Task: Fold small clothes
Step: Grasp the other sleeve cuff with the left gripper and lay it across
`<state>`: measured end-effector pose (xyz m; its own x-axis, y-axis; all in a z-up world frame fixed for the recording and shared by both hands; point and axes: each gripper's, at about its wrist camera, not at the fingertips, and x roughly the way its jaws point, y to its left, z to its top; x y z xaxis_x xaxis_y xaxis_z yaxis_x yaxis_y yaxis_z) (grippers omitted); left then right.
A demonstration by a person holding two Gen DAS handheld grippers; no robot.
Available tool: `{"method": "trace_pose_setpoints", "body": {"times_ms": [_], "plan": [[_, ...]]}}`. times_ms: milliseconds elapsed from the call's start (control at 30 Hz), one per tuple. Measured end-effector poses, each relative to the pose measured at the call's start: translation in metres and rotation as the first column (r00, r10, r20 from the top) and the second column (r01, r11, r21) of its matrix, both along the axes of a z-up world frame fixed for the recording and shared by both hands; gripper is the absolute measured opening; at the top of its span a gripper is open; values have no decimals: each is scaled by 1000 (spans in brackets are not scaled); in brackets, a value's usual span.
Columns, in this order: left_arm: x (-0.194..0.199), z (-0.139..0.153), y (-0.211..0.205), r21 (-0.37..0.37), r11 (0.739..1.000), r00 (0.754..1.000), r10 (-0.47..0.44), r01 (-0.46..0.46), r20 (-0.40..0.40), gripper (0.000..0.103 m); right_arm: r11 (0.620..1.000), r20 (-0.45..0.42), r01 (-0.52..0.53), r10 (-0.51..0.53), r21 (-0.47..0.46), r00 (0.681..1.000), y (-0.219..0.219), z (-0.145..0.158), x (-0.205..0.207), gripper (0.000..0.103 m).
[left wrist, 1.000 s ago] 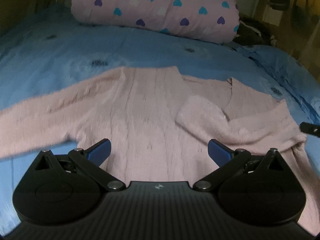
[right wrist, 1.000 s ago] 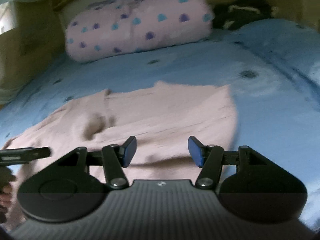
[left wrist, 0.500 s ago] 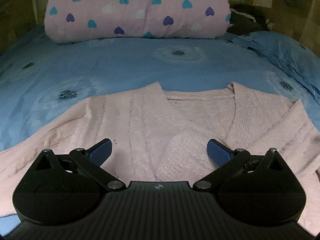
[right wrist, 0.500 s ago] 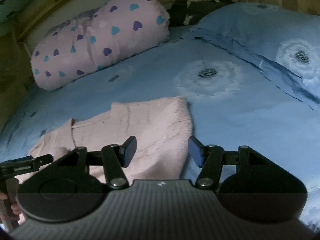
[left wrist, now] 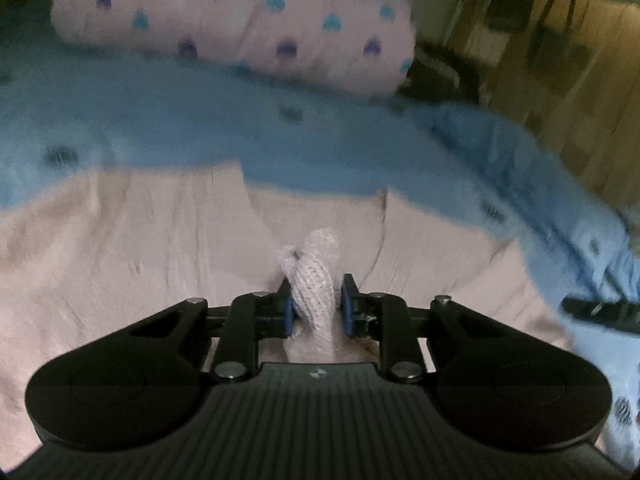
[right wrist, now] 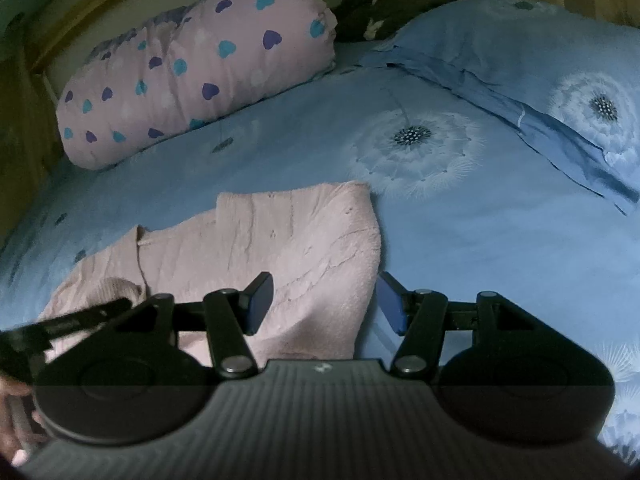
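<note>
Left gripper (left wrist: pixel 316 308), low in the centre of its own view, has just been closing its jaws, and the blue pads now pinch a bunched ridge of the pink knit sweater (left wrist: pixel 132 264). Beyond the pinch the sweater lies spread over the blue bedsheet (left wrist: pixel 160 128), filling the middle band of the frame.

To do this step well, my judgement is that the pinch should take the whole thickness of the fold, and the lift should be low and slow so the knit trails flat and does not stretch or drag the layer beneath.

Right gripper (right wrist: pixel 322 302) stands about half open, empty, above the sweater's lower right edge with nothing between its pads.

Its sharp view shows what the left's blurred one does not: the sweater's right side already lying in a straight edge, a dandelion print on the sheet, and the left tool entering at lower left. Farthest, upper left, lies the heart-print pillow (right wrist: pixel 192 72).
</note>
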<state>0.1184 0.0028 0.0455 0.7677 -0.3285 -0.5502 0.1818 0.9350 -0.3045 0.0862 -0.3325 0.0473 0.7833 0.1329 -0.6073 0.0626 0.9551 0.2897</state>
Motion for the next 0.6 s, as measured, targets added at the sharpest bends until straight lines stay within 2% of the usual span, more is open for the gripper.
{"method": "trace_pose_setpoints", "body": {"times_ms": [100,167,200,267,333,433,533,600], "plan": [[-27,31,13,-18,996,986,84,-82,142,25,1000,-1,3,-3,-10,1000,0,-1,-1,59],[-40,37,25,-20,989,974,151,-150,171,26,1000,-3,8,-8,-13,1000,0,-1,-1,59],[-44,36,28,8,981,966,189,-193,174,26,1000,-5,10,-10,-15,1000,0,-1,-1,59],[-48,24,33,99,961,957,242,-259,161,27,1000,-15,16,-16,-19,1000,0,-3,1,59],[-46,6,38,148,949,959,269,-279,88,27,1000,-28,17,-18,-24,999,0,-5,2,59],[-52,-17,50,122,948,956,294,-293,8,32,999,-57,11,-14,-48,998,3,-9,3,59],[-57,-21,56,119,945,952,306,-304,4,43,997,-88,0,-7,-75,996,6,-14,4,59],[-59,-17,58,127,940,949,315,-316,27,57,996,-108,-7,-3,-84,994,6,-18,6,59]]}}
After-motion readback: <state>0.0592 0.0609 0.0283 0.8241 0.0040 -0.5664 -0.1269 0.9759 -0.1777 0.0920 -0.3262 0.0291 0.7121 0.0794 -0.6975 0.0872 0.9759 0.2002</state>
